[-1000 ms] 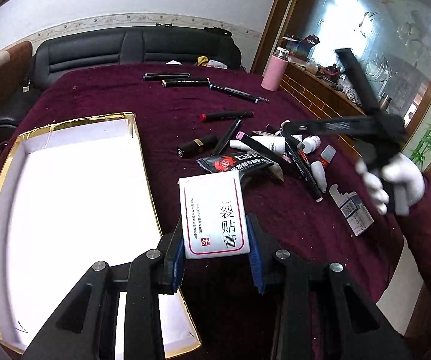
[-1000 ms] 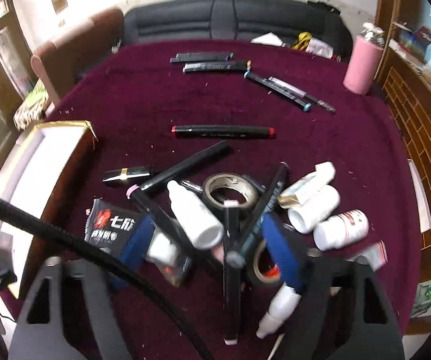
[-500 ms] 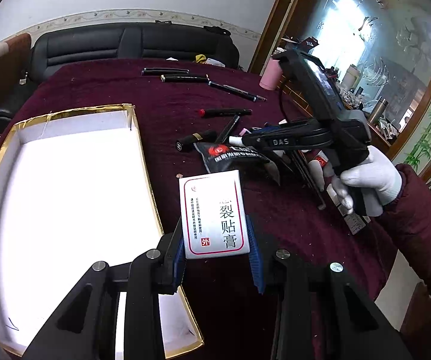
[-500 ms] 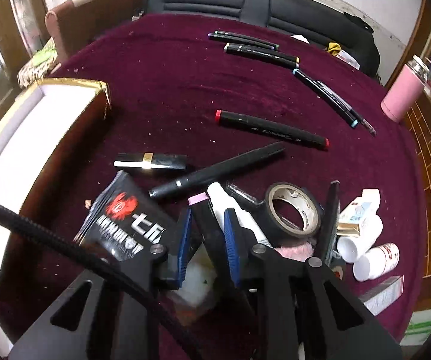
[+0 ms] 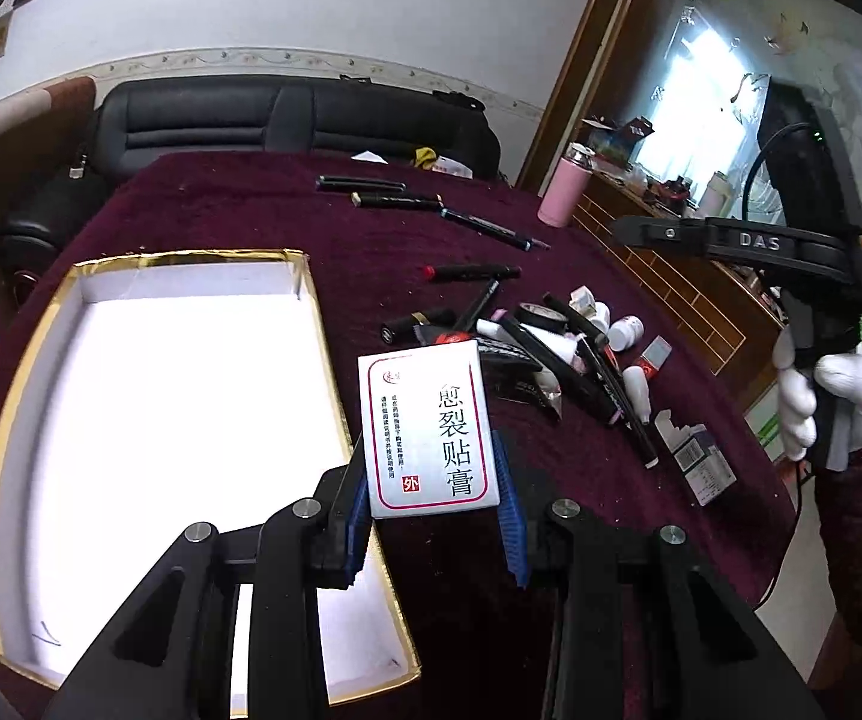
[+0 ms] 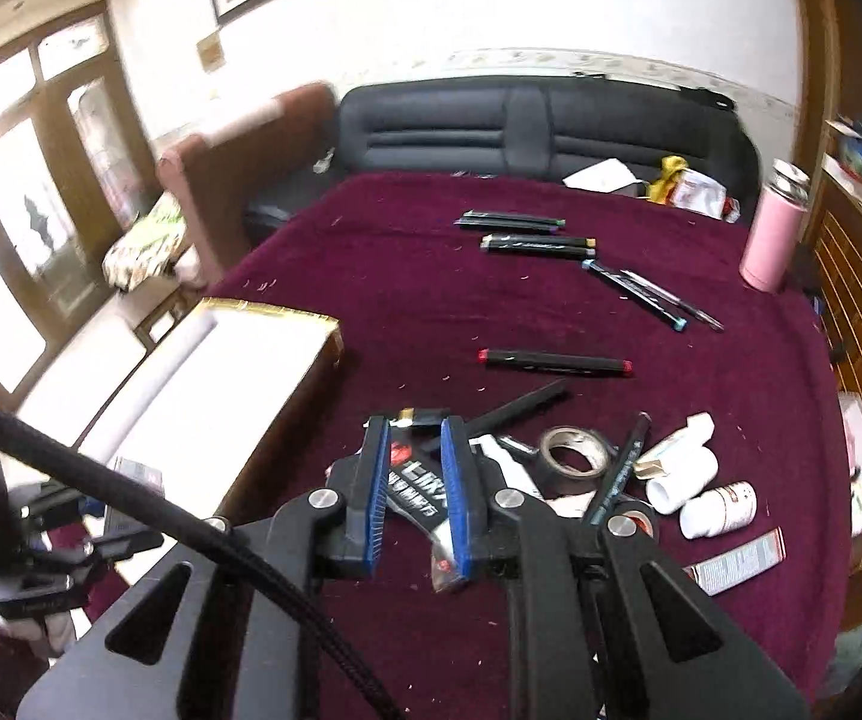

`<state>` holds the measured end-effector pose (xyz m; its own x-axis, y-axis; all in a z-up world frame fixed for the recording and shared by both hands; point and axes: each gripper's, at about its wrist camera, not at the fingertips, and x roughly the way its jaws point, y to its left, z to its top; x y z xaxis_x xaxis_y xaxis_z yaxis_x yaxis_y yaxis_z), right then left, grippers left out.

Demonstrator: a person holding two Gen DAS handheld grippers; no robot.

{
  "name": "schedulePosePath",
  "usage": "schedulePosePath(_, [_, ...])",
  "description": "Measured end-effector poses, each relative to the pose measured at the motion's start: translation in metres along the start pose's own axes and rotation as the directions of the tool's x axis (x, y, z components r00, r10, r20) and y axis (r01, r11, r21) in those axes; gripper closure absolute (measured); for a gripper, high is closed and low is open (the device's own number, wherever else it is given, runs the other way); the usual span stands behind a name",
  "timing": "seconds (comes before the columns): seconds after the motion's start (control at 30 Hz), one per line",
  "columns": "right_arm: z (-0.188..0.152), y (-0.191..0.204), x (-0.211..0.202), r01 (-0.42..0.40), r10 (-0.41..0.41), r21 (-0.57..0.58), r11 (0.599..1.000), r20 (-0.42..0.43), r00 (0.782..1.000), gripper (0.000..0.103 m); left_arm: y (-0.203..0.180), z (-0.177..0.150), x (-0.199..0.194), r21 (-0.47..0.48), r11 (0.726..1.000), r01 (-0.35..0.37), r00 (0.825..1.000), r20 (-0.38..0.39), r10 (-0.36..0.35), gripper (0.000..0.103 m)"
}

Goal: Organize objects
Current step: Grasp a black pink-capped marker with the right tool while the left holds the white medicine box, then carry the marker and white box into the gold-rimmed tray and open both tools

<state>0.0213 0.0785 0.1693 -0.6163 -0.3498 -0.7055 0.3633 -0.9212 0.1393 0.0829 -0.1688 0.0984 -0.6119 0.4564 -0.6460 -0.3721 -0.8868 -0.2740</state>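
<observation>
My left gripper (image 5: 431,480) is shut on a white plaster box (image 5: 425,420) with a red border. It holds the box upright just right of the gold-edged white tray (image 5: 305,312). My right gripper (image 6: 414,438) hangs above the pile, and its jaws are closing to a narrow gap with nothing pinched. Through that gap a black sachet (image 6: 419,483) shows on the maroon cloth below. The pile holds a tape roll (image 6: 572,453), white bottles (image 6: 719,507) and black markers (image 6: 554,360). A white-gloved hand (image 5: 821,396) carries the right gripper high at the right of the left wrist view.
Several markers (image 6: 536,243) lie in a row at the far side, near a pink flask (image 6: 770,240). A small carton (image 5: 695,456) lies near the table's right edge. A black sofa (image 6: 527,126) stands behind the table, and a cable (image 6: 131,486) crosses the right wrist view.
The right gripper's jaws went from wide around the pile to a narrow gap, and it rose away from the objects. The left gripper drifted slightly, still holding the box.
</observation>
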Motion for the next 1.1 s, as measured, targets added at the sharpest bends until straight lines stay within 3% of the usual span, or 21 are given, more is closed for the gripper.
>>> schedulePosePath(0.1, [-0.006, -0.001, 0.029, 0.026, -0.027, -0.022, 0.999, -0.083, 0.996, 0.078, 0.001, -0.002, -0.006, -0.009, 1.0, -0.005, 1.0, 0.007, 0.005, 0.072])
schedulePosePath(0.27, [-0.041, -0.028, 0.084, 0.089, -0.079, 0.03, 0.996, -0.253, 0.964, 0.078, 0.0, -0.007, -0.01, -0.013, 1.0, -0.002, 1.0, 0.009, 0.002, 0.072])
schedulePosePath(0.33, [-0.05, -0.033, 0.087, 0.08, -0.064, 0.049, 0.996, -0.266, 0.962, 0.078, 0.0, -0.009, -0.011, -0.005, 1.0, 0.006, 1.0, 0.011, -0.006, 0.072])
schedulePosePath(0.5, [-0.063, -0.041, 0.104, 0.185, -0.184, -0.025, 0.982, -0.314, 0.932, 0.078, 0.005, -0.011, -0.007, -0.001, 1.0, 0.031, 0.999, 0.007, -0.031, 0.072])
schedulePosePath(0.57, [-0.069, -0.044, 0.112, 0.198, -0.196, -0.027, 0.98, -0.32, 0.927, 0.078, 0.006, -0.012, -0.004, -0.004, 0.999, 0.04, 0.999, 0.004, -0.04, 0.072])
schedulePosePath(0.63, [-0.072, -0.048, 0.116, 0.186, -0.179, -0.005, 0.982, -0.314, 0.933, 0.079, 0.007, -0.015, -0.002, -0.011, 0.999, 0.044, 0.999, 0.001, -0.044, 0.072])
schedulePosePath(0.73, [-0.073, -0.055, 0.11, 0.142, -0.116, 0.062, 0.988, -0.311, 0.943, 0.09, 0.01, -0.017, -0.001, -0.026, 0.999, 0.043, 0.999, 0.001, -0.043, 0.072])
schedulePosePath(0.97, [-0.078, -0.056, 0.076, -0.012, 0.061, 0.212, 0.977, -0.226, 0.972, 0.091, 0.013, -0.018, -0.004, -0.05, 0.998, 0.024, 1.0, 0.017, -0.024, 0.072])
schedulePosePath(1.1, [-0.074, -0.055, 0.058, -0.139, 0.192, 0.294, 0.946, -0.162, 0.968, 0.09, 0.014, -0.017, -0.006, -0.062, 0.998, 0.014, 1.0, 0.026, -0.012, 0.072])
